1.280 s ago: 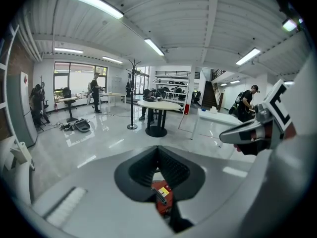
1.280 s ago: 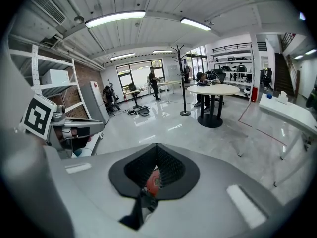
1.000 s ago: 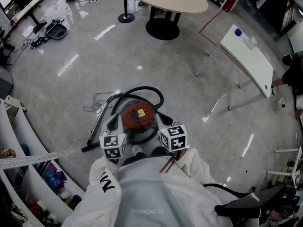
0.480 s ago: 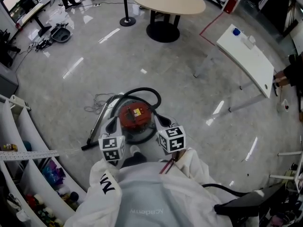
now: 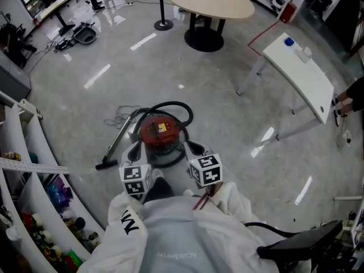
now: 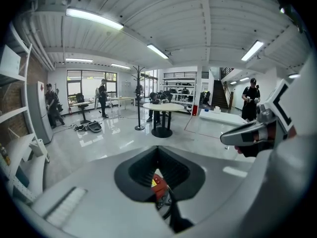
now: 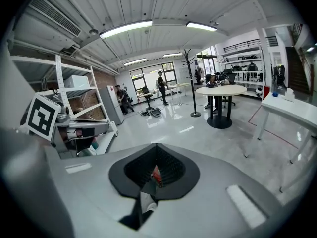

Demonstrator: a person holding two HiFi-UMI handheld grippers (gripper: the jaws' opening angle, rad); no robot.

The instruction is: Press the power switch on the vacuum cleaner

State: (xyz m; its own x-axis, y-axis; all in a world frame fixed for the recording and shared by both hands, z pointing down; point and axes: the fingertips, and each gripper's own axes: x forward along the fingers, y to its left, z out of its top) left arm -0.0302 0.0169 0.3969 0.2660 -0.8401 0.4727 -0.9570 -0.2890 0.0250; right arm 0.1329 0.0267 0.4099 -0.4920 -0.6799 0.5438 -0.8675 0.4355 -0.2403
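Vacuum: on floor, just ahead of both tools | left hand-held gripper, right hand-held gripper: jaws closed, empty | Handling: likely heavy, rigid canister; push, don't grasp; switch too small to see.

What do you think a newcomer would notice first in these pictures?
The red-topped vacuum cleaner sits on the shiny grey floor in the middle of the head view, with its black hose looped behind it. The left gripper and right gripper flank its near side. A round beige table stands beyond.
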